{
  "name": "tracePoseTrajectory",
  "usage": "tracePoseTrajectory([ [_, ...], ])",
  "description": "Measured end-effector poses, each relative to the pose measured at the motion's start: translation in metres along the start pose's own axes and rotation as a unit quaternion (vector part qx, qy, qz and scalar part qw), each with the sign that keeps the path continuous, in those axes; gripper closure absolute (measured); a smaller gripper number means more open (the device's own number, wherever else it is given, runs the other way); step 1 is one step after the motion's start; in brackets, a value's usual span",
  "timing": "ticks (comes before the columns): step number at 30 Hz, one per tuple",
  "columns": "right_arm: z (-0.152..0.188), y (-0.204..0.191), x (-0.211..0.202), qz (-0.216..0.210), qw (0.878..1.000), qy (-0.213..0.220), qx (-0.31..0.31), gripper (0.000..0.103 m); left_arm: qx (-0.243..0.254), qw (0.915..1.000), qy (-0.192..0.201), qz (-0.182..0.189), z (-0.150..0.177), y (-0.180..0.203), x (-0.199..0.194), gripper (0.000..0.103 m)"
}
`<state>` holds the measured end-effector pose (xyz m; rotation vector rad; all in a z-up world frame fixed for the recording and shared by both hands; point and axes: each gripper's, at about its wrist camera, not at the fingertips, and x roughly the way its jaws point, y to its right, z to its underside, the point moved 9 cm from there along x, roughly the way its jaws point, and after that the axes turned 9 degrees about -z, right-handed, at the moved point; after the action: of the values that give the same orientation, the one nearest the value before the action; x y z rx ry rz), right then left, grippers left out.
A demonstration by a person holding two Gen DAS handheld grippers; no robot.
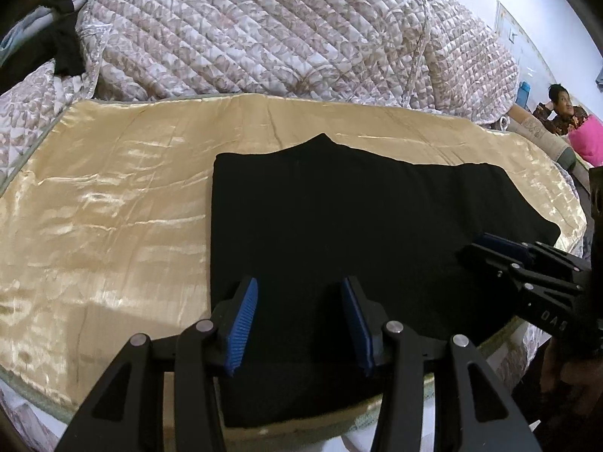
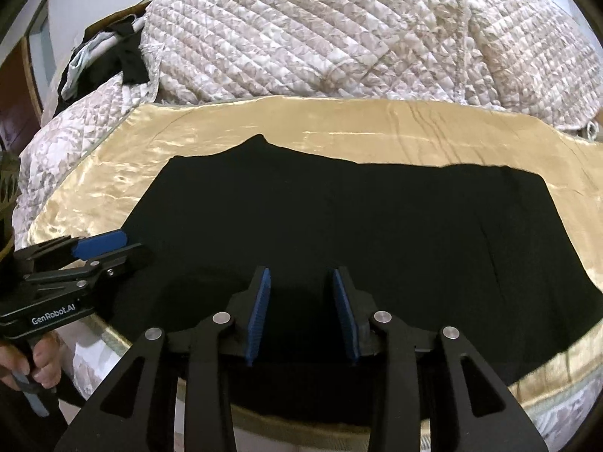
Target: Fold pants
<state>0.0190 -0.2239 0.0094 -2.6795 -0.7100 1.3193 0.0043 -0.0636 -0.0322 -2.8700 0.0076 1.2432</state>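
left wrist view:
left claw (image 1: 299,324): spread, nothing between the pads, hovering over the near part of the pants
pants (image 1: 339,218): black, flat, partly folded; lie straight ahead and under the claw, long axis left-right
left edge: clean straight fold just left of the claw, closest edge to it
right claw (image 1: 486,243): comes in from the right, low over the right part of the cloth; can't tell its state from this side
surface: gold satin sheet (image 1: 113,203) on a bed, creased; bare stretch to the left

right wrist view:
right claw (image 2: 301,312): spread, pads clear of fabric, over the near middle of the pants (image 2: 377,226)
cloth run: more of it lies to the right of this claw; right end nearer this hand
left claw (image 2: 101,245): enters at left edge over the pants' left end, hand (image 2: 30,361) on its grip
judgement: next fold probably brings one end over the other along the long axis
room: quilted floral bedspread (image 2: 339,45) heaped at the far side, dark clothes (image 2: 124,56) far left, pale wall behind
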Motion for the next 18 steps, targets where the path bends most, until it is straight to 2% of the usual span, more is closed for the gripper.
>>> tracePoseTrajectory([
  [14, 0.000, 0.020, -0.017, 0.040, 0.999, 0.014, 0.021, 0.068, 0.001, 0.9999, -0.001, -0.012, -0.002, 0.003, -0.004, 0.053],
  [18, -0.003, 0.014, -0.023, 0.024, 0.999, 0.029, 0.024, 0.068, -0.002, 0.9999, 0.001, -0.011, -0.003, 0.004, -0.006, 0.053],
])
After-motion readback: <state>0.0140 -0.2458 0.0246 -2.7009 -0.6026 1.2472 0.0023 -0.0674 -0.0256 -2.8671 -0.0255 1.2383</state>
